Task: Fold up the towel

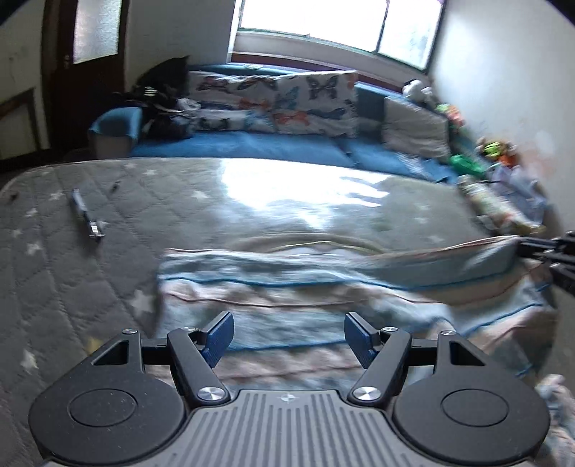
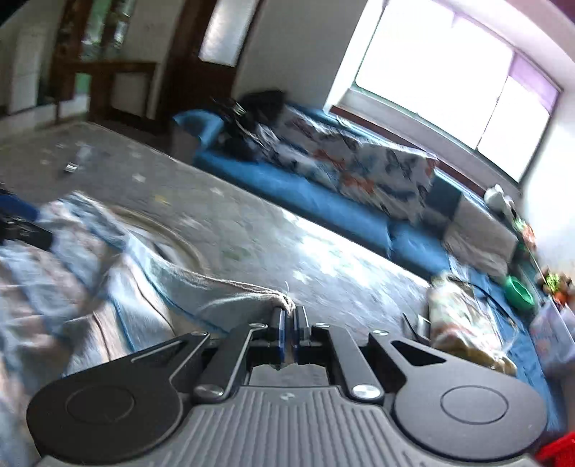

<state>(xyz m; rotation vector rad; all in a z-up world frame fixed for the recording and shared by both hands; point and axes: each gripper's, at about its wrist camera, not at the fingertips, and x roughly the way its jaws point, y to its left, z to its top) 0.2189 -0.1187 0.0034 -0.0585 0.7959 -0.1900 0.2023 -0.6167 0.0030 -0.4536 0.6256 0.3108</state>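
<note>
- The left gripper (image 1: 288, 336) is seen nearest in the left wrist view, its blue-padded jaws spread wide apart with nothing between them, hovering just above the near part of the towel (image 1: 323, 298).
- The right gripper (image 2: 288, 332) is seen clamped on a corner of the towel (image 2: 230, 291); the bunched hem with loose threads is pinched between the nearly closed jaws and raised off the surface.
- The towel, striped in pale blue, pink and grey, is spread on a grey quilted mat (image 1: 90, 251) printed with white stars; its right side is lifted into a fold where the right gripper (image 1: 550, 255) is visible at the frame edge.
- In the right wrist view, the left gripper (image 2: 21, 226) is partly shown at the left edge, over the rumpled far part of the towel.
- A small dark pen-like object (image 1: 86, 215) is seen lying on the mat, well apart from the towel, to the left.
- Clear bags and packets (image 2: 463, 316) are seen at the mat's right edge.
- Beyond the mat, a blue couch (image 1: 251, 147) is lined with butterfly-print cushions (image 1: 284, 100).
- A bright window (image 1: 334, 25) is set in the wall behind the couch.
</note>
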